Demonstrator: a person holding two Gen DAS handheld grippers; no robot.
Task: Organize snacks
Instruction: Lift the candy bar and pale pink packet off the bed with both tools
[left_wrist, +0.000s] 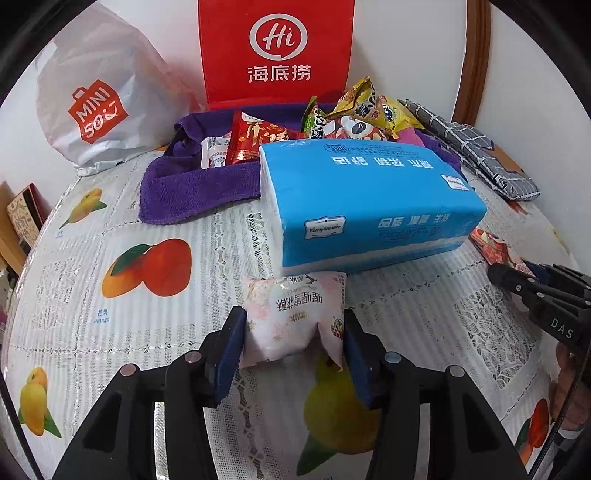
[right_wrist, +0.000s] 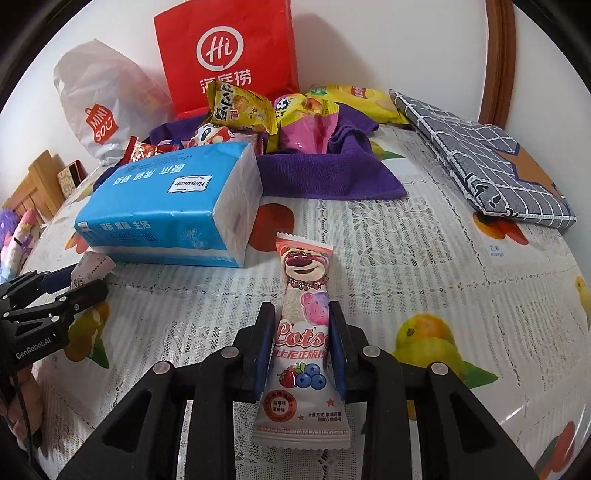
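Left wrist view: the left gripper (left_wrist: 293, 334) has its jaws clamped on a pale pink snack packet (left_wrist: 293, 317), held just in front of the blue tissue pack (left_wrist: 365, 205) on the fruit-print surface (left_wrist: 110, 229). More snacks lie on the purple towel (left_wrist: 192, 188) behind.

Right wrist view: the right gripper (right_wrist: 301, 345) has its jaws clenched around a Lotso snack bar (right_wrist: 303, 332), low over the surface beside the tissue pack.

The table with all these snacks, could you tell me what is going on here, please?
A person is sorting snacks with two handheld grippers. The left gripper has its jaws closed on a pale pink packet; the right gripper holds a Lotso bar. Both sit low over the tablecloth, in front of a blue tissue pack. More snacks lie piled on the purple towel behind it.
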